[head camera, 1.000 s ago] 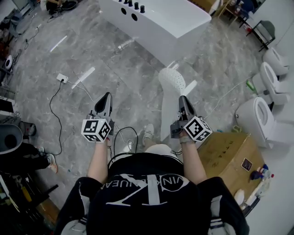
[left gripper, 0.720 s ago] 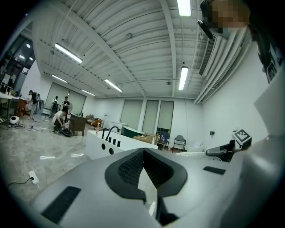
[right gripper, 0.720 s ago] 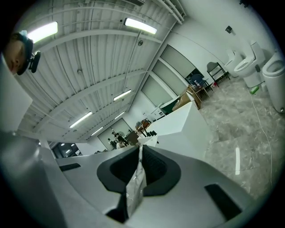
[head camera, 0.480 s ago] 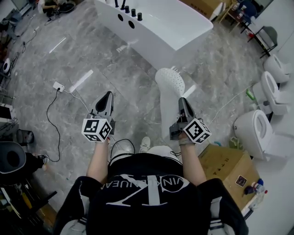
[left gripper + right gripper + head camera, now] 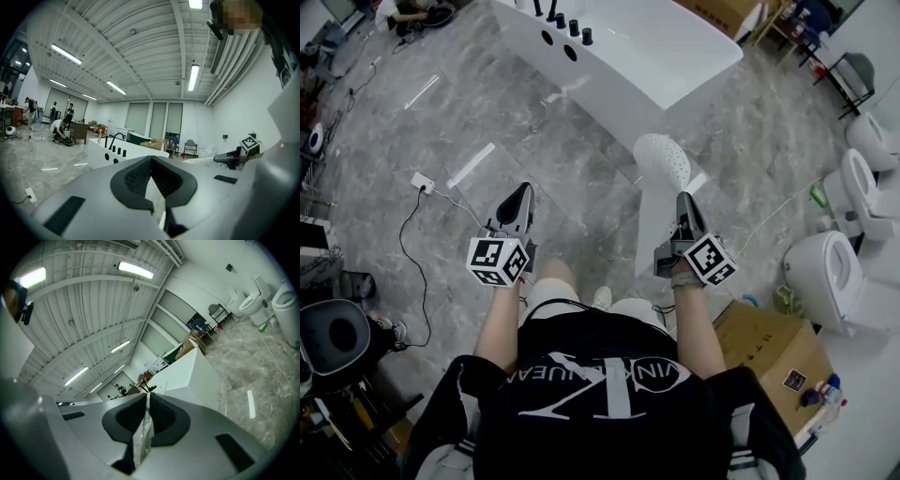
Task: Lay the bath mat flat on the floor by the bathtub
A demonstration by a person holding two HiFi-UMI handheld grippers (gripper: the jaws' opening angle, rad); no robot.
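Though apart from the bathtub (image 5: 630,58), bath mat (image 5: 663,161) within the right gripper (image 5: 683,199).

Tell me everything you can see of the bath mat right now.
The bath mat is white, thin and floppy, rubber or plastic by its look, with a rounded end dotted with small holes. It is not laid flat. The right gripper is shut on one edge, which shows as a thin pale sheet between the jaws in the right gripper view. The rounded end curls over above the gripper, and the rest hangs as a long strip toward the floor. Whether its lower end touches the floor cannot be told.
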